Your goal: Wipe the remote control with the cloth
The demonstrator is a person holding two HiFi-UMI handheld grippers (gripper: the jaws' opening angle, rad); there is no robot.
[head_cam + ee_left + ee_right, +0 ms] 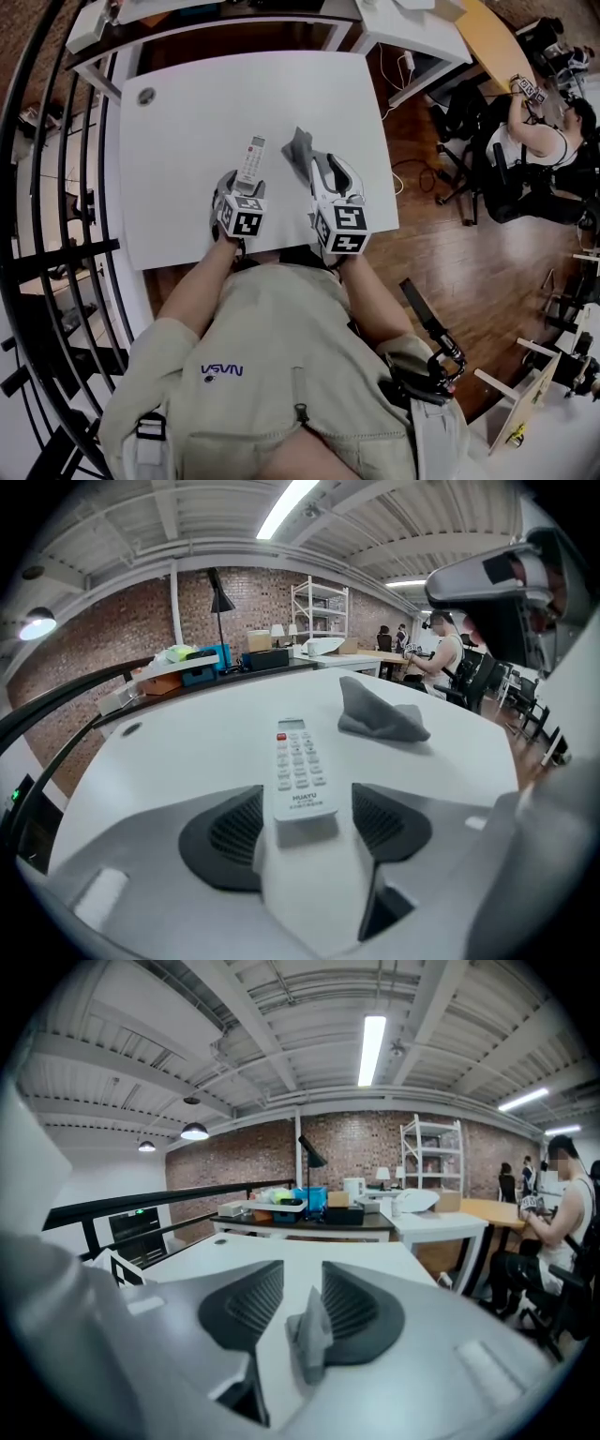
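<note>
The remote point(250, 161) lies on the white tabletop point(178, 169), its near end between the left tongs point(305, 813), which stand wide apart, not pressing it. The right tongs point(302, 1288) are less open, with a raised fold of the grey cloth point(312, 1340) between them, beside the remote.

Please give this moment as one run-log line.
left gripper open around remote end | right gripper open, cloth between jaws | cloth and remote apart
</note>
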